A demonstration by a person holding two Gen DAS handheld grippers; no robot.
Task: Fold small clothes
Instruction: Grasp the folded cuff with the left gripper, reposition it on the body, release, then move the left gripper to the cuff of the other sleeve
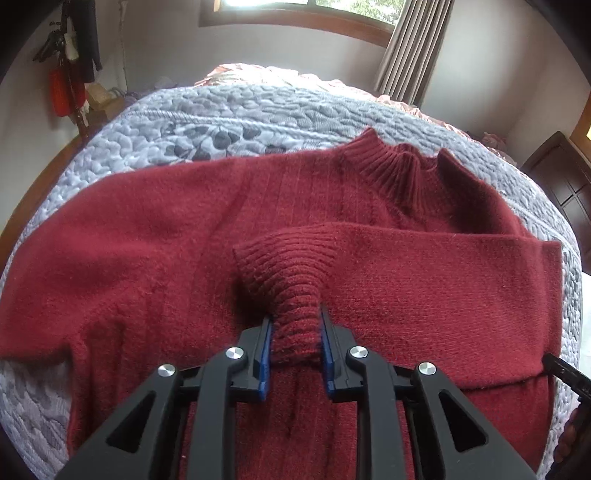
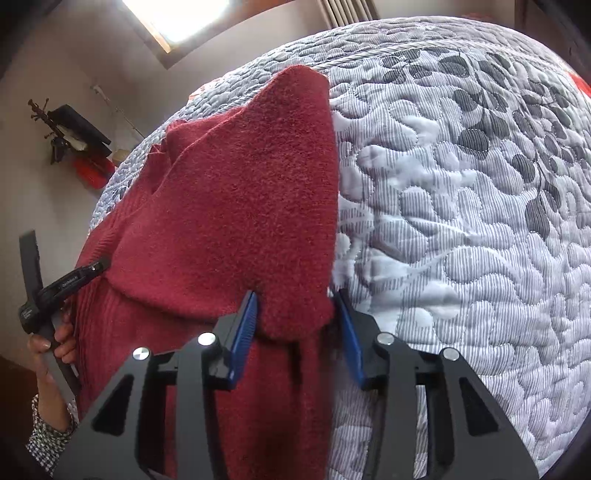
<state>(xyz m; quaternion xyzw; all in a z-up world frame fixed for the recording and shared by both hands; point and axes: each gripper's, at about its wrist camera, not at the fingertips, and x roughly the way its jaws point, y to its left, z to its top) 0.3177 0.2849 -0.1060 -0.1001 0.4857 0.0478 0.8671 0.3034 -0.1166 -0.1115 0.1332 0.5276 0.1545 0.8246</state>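
A dark red knitted sweater [image 1: 155,243] lies flat on the quilted bed, its ribbed collar [image 1: 391,166] at the far side. Its right sleeve is folded across the chest. My left gripper [image 1: 295,345] is shut on that sleeve's ribbed cuff [image 1: 291,295] over the middle of the body. In the right wrist view the same sweater [image 2: 229,199] fills the left half, and my right gripper [image 2: 297,321] has its blue pads on either side of the folded edge of the sweater at its right side, pinching the bunched knit.
The grey-white quilted bedspread [image 2: 461,221] stretches to the right and behind the sweater. A hand [image 2: 55,343] in a checked sleeve holds the left gripper's handle at the left. A coat stand [image 1: 70,66], window [image 1: 295,11], curtain [image 1: 410,48] and dark cabinet [image 1: 565,177] border the bed.
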